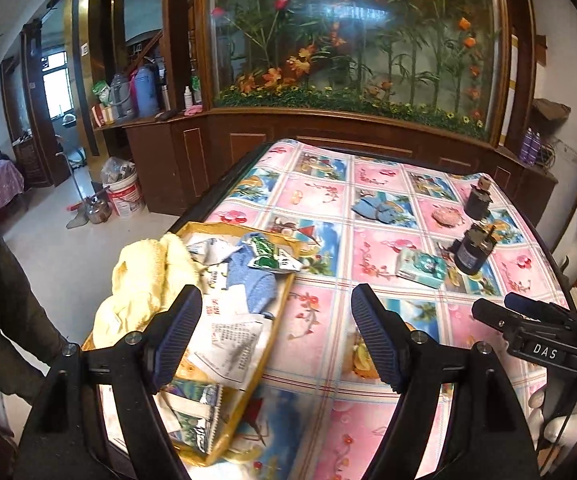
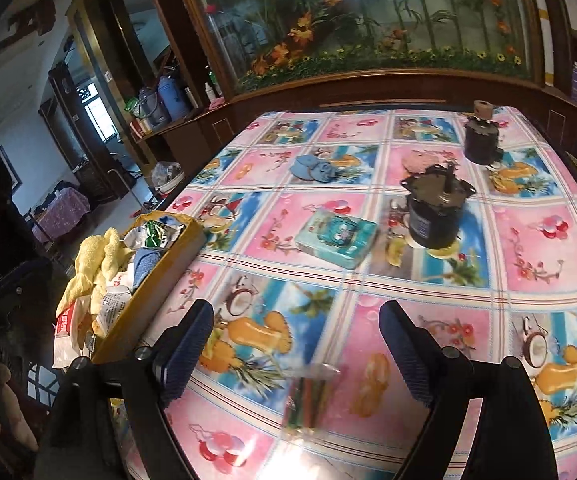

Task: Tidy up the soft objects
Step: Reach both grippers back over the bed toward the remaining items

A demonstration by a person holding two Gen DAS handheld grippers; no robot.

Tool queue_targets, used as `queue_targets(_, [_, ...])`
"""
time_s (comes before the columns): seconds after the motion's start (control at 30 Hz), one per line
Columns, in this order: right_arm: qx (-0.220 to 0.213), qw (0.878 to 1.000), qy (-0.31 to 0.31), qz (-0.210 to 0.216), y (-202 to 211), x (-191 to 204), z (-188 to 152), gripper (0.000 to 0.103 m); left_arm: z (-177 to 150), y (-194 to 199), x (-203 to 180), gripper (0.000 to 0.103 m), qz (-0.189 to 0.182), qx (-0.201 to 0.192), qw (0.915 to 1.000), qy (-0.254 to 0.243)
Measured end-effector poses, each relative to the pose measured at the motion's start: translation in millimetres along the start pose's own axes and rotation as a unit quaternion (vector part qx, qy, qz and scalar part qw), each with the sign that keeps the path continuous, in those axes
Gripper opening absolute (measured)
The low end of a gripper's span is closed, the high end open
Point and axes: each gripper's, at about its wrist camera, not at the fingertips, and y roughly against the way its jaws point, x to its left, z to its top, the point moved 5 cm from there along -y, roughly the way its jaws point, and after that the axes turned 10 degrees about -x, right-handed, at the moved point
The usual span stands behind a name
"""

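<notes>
Right now both sets of fingers are spread wide and hold nothing: the left gripper (image 1: 276, 332) hangs over the near left part of the bench (image 1: 316, 420), half above the yellow tray (image 1: 284, 300), and the right gripper (image 2: 296, 344) hovers over the bench's near middle. Already in the tray are a yellow towel (image 1: 140, 280), a blue cloth (image 1: 256, 284) and several crumpled packets and papers. Soft things not yet gathered lie farther out: a tissue pack (image 2: 336, 238) ahead of the right fingers and slightly to their right, its long axis running from near left to far right, and beyond it a small blue fabric bundle (image 2: 314, 168) and a pinkish round pad (image 2: 422, 160). Two dark motors (image 2: 434, 216) stand to the right of the pack and look hard, so they probably stay. By my judgement the right gripper is the nearer one to the tissue pack and would close across its short side. Just below its fingers lies a blurred clear wrapper (image 2: 308, 400).
</notes>
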Motion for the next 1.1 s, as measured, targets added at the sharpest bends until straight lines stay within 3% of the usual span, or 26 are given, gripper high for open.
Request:
queue_targets(0.3, [0.001,0.998,-0.041,-0.038,17,-69,-11,0.087,-14,-11,-34,0.079,-0.047,0.044,0.9977,0.018])
queue_targets(0.53, [0.009,0.997,-0.06,-0.046,7,-95,-14,0.087,-28,-38,-60,0.079,-0.08,0.088,0.9927,0.019])
queue_targets(0.67, [0.025,0.998,-0.043,-0.036,-12,-89,-9,0.087,-35,-50,-63,0.079,-0.082,0.102,0.9911,0.022])
queue_targets(0.9, [0.059,0.997,0.045,-0.019,-78,-47,22,0.087,-49,-60,-65,0.079,-0.109,0.115,0.9864,0.044])
queue_targets(1.1, [0.089,0.988,0.12,-0.042,-143,-10,41,0.087,-55,-67,-44,0.079,-0.103,0.126,0.984,0.072])
